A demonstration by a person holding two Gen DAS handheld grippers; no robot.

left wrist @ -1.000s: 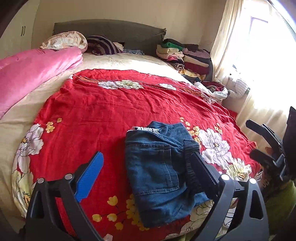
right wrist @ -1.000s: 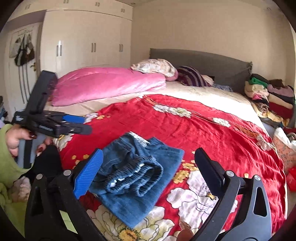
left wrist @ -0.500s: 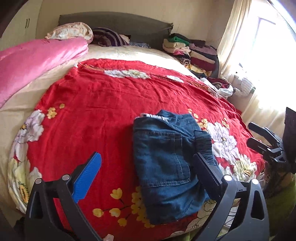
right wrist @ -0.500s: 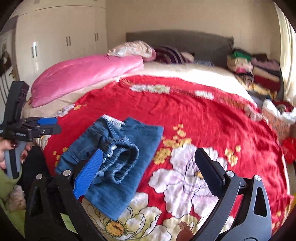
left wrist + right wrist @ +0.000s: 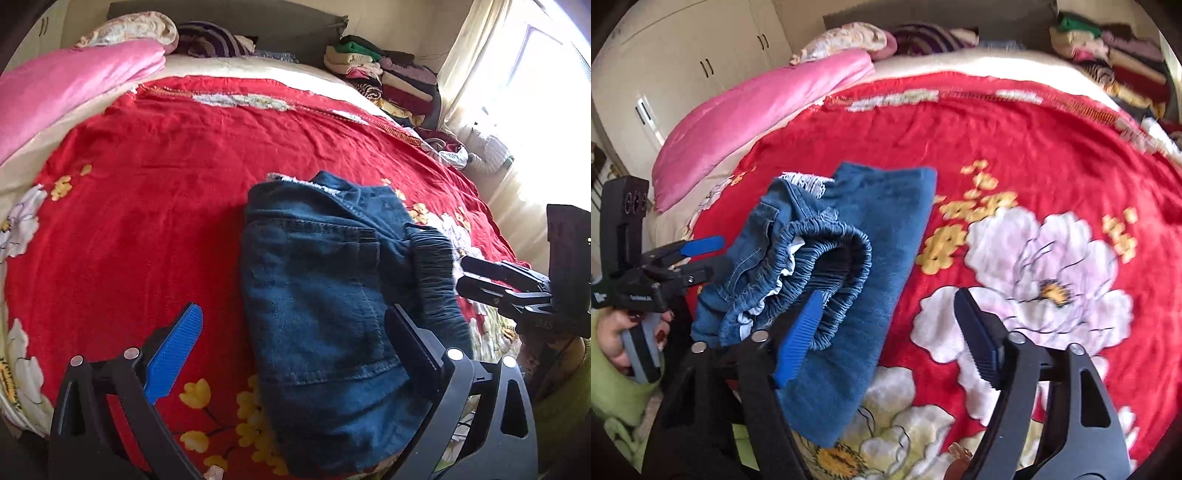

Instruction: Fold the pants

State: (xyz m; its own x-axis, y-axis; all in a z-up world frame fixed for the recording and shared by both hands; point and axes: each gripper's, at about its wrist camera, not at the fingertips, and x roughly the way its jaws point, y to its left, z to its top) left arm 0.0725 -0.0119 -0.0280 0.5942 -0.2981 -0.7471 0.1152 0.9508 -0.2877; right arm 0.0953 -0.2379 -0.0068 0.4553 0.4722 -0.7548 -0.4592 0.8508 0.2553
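Observation:
Folded blue jeans [image 5: 325, 295] lie on the red flowered blanket [image 5: 147, 221], near its front edge. Their elastic waistband [image 5: 831, 258] is bunched on top, towards the right gripper. My left gripper [image 5: 295, 336] is open low over the jeans, its black finger above the denim. In the right wrist view it [image 5: 709, 256] sits at the jeans' left side. My right gripper [image 5: 890, 332] has its jaws closing. Its blue pad [image 5: 801, 339] is over the waistband, and the jeans' edge and blanket lie between the pads without being pressed. In the left wrist view it [image 5: 465, 275] hovers beside the waistband.
A pink quilt [image 5: 757, 110] lies along the bed's left side, with pillows [image 5: 129, 29] at the headboard. Stacked folded clothes [image 5: 388, 74] sit at the far right corner by a curtained window. White wardrobes [image 5: 683, 66] stand to the left. A green sleeve [image 5: 613, 387] shows at the bed's near edge.
Both grippers have come down closer to the jeans. The right gripper has rolled and its jaws have narrowed, its blue pad now over the waistband. The jeans have not moved.

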